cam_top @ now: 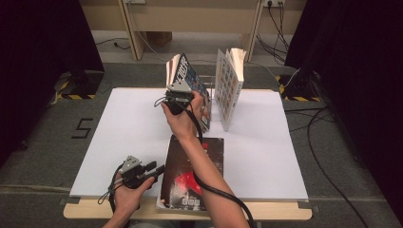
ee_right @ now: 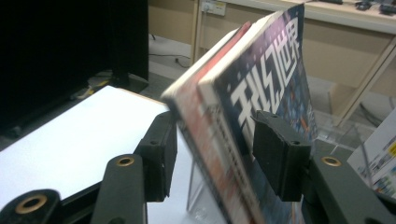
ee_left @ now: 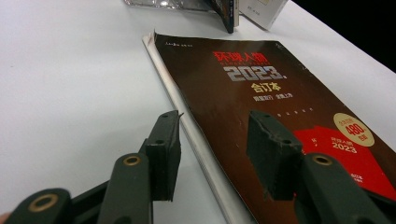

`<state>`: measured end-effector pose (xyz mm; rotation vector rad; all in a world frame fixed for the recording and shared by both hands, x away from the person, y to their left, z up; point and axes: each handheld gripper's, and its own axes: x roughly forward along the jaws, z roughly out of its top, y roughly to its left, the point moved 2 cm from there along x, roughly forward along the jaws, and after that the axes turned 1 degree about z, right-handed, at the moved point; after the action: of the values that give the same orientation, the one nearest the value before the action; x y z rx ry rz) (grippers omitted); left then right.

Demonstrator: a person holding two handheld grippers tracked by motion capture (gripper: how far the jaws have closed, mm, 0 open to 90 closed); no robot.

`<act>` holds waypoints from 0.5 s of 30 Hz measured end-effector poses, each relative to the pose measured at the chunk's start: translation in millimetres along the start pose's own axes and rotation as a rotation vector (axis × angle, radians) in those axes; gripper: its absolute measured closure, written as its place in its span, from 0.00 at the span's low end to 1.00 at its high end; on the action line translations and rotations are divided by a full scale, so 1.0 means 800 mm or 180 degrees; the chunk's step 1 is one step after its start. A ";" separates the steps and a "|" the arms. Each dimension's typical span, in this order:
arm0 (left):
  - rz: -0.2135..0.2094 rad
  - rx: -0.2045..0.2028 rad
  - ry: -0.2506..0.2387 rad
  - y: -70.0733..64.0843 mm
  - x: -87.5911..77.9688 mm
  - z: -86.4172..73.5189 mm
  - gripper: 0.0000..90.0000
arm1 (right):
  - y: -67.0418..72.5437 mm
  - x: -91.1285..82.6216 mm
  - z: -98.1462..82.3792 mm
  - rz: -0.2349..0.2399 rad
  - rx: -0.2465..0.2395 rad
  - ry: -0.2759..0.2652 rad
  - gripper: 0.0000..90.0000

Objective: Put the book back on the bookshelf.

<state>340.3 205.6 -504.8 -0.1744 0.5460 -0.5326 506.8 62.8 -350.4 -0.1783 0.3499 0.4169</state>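
A dark magazine (cam_top: 173,166) (ee_left: 261,93) with red print lies flat at the table's front edge. My left gripper (cam_top: 154,167) (ee_left: 215,140) rests low beside it, open, its jaws straddling the magazine's spine edge without touching. Farther back a blue-covered book (cam_top: 190,78) (ee_right: 271,79) leans upright with a red-edged book (ee_right: 205,121) against it, on a clear stand (ee_right: 198,196). My right gripper (cam_top: 180,95) (ee_right: 215,154) is raised at these books, open, with their near edge between the jaws and the pads apart from the covers.
A white book (cam_top: 228,88) (ee_right: 378,158) stands fanned open right of the leaning pair. The white tabletop (cam_top: 123,133) has free room at the left and right. Black curtains flank the table, and cables (cam_top: 318,156) run over the floor at the right.
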 end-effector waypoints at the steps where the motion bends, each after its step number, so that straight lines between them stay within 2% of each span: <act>1: -0.0001 -0.0002 -0.0001 0.000 0.000 0.000 0.60 | 0.000 0.004 0.003 -0.0002 0.0002 0.0041 0.54; 5: -0.0008 -0.0004 0.0005 -0.001 0.001 0.000 0.60 | 0.003 0.014 0.011 -0.0094 -0.0096 0.0139 0.54; 8: -0.0015 0.0008 0.0004 -0.001 0.000 -0.001 0.60 | 0.005 0.014 0.015 -0.0200 -0.0105 0.0197 0.58; 13: -0.0013 0.0003 -0.0001 0.000 -0.001 -0.001 0.60 | -0.002 -0.001 0.017 -0.0404 -0.0073 0.0077 0.71; 15: -0.0013 0.0003 0.0000 -0.001 0.000 -0.001 0.60 | -0.012 -0.010 0.018 -0.0499 0.0018 0.0028 0.77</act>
<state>339.5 205.4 -505.1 -0.1748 0.5454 -0.5368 508.3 54.9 -332.9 -0.2006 0.3432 0.2604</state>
